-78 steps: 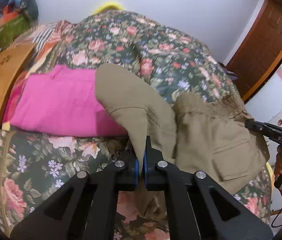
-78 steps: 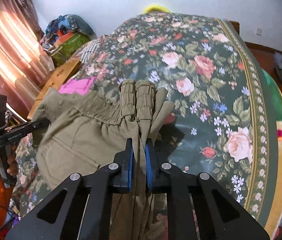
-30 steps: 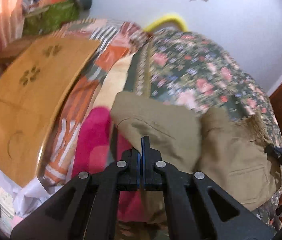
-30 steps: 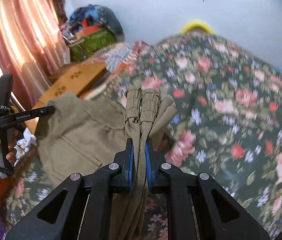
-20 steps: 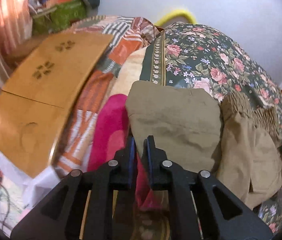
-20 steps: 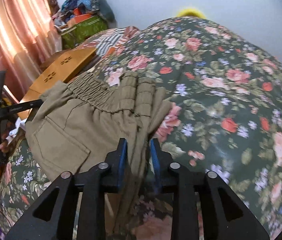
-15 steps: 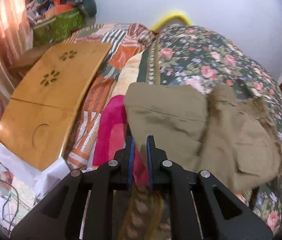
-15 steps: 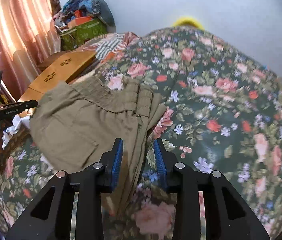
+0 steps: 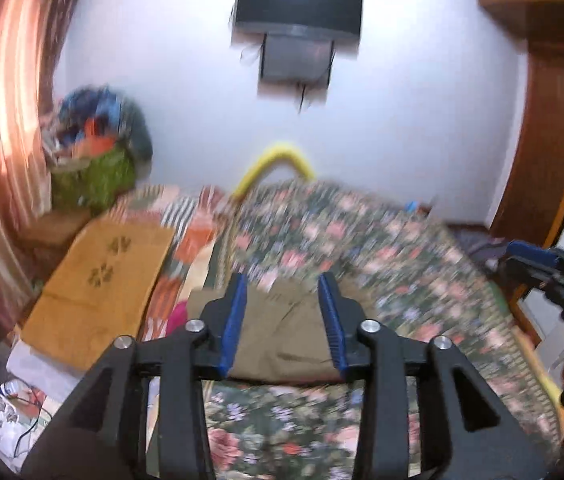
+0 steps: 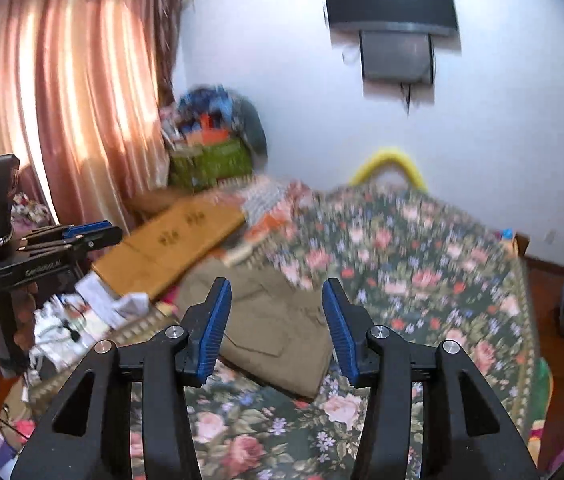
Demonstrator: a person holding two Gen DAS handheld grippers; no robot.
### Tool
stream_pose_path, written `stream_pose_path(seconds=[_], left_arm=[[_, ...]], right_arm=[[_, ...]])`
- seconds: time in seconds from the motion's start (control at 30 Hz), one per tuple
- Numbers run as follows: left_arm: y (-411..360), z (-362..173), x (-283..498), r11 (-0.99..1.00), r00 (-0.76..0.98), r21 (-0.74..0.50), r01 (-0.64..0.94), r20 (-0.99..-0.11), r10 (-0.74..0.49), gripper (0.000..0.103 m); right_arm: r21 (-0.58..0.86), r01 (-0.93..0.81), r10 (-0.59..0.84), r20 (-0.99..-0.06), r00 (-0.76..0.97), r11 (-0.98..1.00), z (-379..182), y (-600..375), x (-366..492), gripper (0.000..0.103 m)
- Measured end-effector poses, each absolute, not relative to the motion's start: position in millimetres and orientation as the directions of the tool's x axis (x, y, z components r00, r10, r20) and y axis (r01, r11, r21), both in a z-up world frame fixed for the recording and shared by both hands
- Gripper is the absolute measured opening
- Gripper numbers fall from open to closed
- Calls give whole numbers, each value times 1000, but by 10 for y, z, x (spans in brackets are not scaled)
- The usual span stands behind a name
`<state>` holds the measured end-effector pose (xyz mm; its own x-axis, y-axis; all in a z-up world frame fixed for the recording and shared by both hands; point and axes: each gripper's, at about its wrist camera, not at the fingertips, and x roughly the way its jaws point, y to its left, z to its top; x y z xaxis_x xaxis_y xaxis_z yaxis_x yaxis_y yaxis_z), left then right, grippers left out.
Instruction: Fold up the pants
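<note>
The khaki pants (image 9: 282, 336) lie folded in a flat bundle on the floral bedspread (image 9: 362, 248), beside a pink cloth (image 9: 176, 316). They also show in the right wrist view (image 10: 278, 332), back pocket up. My left gripper (image 9: 282, 316) is open and empty, raised above the near edge of the pants. My right gripper (image 10: 276, 328) is open and empty, lifted above the pants. Each gripper appears in the other's view: the right one at the right edge (image 9: 538, 264), the left one at the left edge (image 10: 78, 236).
A wooden lap table (image 9: 98, 280) leans at the bed's left side. A clothes pile on a green box (image 10: 210, 140) stands by the pink curtain (image 10: 62, 100). A wall television (image 9: 298, 4) hangs ahead. A wooden door frame (image 9: 550, 128) is right.
Both grippers have opened, let go of the pants and pulled up and back. The pants now lie folded on the bed. Both views are tilted up toward the wall.
</note>
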<state>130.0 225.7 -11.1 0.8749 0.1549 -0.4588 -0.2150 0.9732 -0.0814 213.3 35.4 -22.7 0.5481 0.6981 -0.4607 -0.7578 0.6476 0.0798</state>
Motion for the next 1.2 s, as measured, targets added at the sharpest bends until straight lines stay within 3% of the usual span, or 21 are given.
stream_pose_path(seconds=[0.17, 0.23, 0.37, 0.47, 0.53, 0.73, 0.83, 1.2], left_arm=[[1883, 338, 772, 979, 923, -78, -189, -356, 150, 43], [1741, 468, 553, 981, 937, -77, -181, -317, 148, 57], [1473, 628, 114, 979, 954, -52, -195, -243, 177, 66], [1312, 637, -97, 979, 957, -33, -199, -220, 187, 71], [1248, 625, -209, 978, 958, -26, -207, -208, 198, 80], [1140, 564, -441, 977, 961, -42, -211, -190, 199, 101], [1113, 554, -524, 976, 962, -44, -214, -185, 203, 102], [1085, 483, -568, 975, 961, -46, -216, -185, 204, 103]], right_arm=[[85, -772, 747, -341, 571, 629, 195, 60, 1674, 45], [82, -773, 757, -294, 584, 629, 323, -63, 1482, 52], [66, -776, 767, -223, 602, 628, 469, -220, 1143, 58], [55, -773, 767, -182, 615, 633, 514, -306, 936, 70], [52, -764, 760, -162, 629, 643, 517, -339, 825, 81], [46, -730, 729, -132, 672, 681, 464, -357, 661, 97], [45, -719, 718, -131, 684, 693, 425, -355, 617, 102], [58, -696, 696, -140, 704, 715, 349, -434, 530, 102]])
